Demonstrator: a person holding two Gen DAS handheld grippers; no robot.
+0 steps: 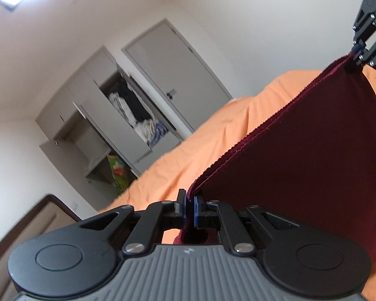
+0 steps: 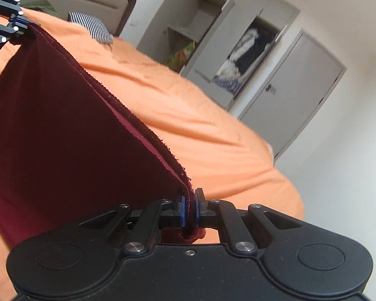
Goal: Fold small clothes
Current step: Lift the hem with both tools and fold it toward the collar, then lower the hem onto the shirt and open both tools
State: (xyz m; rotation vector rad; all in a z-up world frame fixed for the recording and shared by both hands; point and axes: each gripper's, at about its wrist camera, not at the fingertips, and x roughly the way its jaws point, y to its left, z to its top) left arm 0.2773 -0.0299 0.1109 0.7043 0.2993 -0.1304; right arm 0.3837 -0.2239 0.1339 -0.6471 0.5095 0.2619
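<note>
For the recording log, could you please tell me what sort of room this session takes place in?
Most likely a bedroom: an orange-covered bed with a headboard, an open wardrobe with clothes inside, and a grey door. Both grippers hold a maroon garment above the bed.

Quick count — two grippers [image 1: 190,209] [image 2: 190,209], one maroon garment [image 1: 313,155], one orange bedsheet [image 2: 200,125], one checked pillow [image 2: 92,26] at 11 o'clock, one open wardrobe [image 1: 127,115].

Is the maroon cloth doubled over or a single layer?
Doubled: the maroon cloth shows two layered edges between left gripper and right gripper.
</note>
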